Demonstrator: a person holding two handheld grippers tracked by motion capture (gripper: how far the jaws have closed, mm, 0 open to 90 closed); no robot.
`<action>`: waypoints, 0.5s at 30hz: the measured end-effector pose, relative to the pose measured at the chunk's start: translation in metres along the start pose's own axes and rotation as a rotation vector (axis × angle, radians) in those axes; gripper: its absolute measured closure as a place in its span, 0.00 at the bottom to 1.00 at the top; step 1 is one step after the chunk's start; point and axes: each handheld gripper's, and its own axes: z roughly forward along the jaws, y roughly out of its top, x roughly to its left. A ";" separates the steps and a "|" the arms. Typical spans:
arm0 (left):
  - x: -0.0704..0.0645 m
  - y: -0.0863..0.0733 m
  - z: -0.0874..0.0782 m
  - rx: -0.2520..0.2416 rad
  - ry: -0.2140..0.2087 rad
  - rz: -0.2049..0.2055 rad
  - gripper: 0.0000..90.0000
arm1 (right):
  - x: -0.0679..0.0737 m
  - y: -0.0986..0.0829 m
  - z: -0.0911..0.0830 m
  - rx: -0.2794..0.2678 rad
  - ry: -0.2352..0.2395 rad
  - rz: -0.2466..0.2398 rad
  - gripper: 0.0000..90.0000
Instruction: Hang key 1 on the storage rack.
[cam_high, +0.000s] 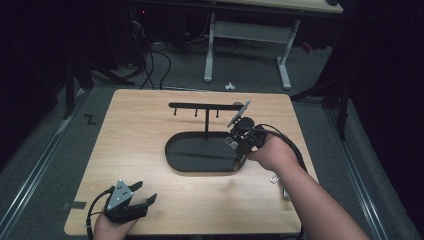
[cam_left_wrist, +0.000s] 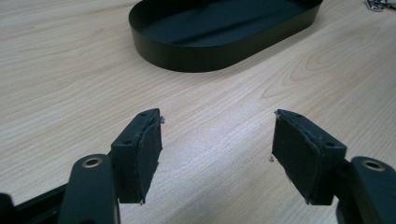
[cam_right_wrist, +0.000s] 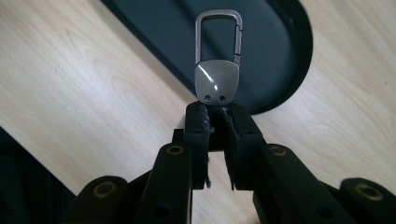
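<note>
1. The right gripper (cam_right_wrist: 215, 109) is pinching a silver carabiner keychain (cam_right_wrist: 217, 70) by its solid lower tab, so the clip loop stands free beyond the jaws. In the high view this gripper (cam_high: 245, 137) hangs over the right end of the black oval tray (cam_high: 200, 169), just below the right tip of the hook rack (cam_high: 206, 106).
2. The step in hand looks like hanging the clip on one of the rack's small hooks. The hold seems sound: the tab sits squarely between the pads and the loop is unobstructed.
3. To do it well, turn the wrist so the open loop faces the chosen hook, probably the rightmost one, and come up from below and in front, not sideways against the bar.
4. Thread the loop over the hook tip first, let the weight settle, and only then ease the jaws apart.
5. Keep the gripper body off the upright post; a bump could tip the stand.
6. The left gripper (cam_high: 131, 200) rests with jaws spread and empty at the near left of the bench (cam_high: 135, 140), well apart from the tray; it could steady the tray rim if the rack wobbles.
</note>
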 end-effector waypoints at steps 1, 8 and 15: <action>0.000 0.000 0.000 0.001 -0.004 -0.005 0.37 | -0.001 0.002 0.000 -0.004 -0.001 -0.004 0.89; 0.000 -0.001 0.000 0.001 -0.009 -0.009 0.37 | -0.007 0.018 -0.005 -0.026 -0.007 0.019 0.89; 0.001 -0.001 0.000 0.003 -0.014 -0.012 0.37 | -0.013 0.034 -0.012 -0.059 -0.014 0.031 0.89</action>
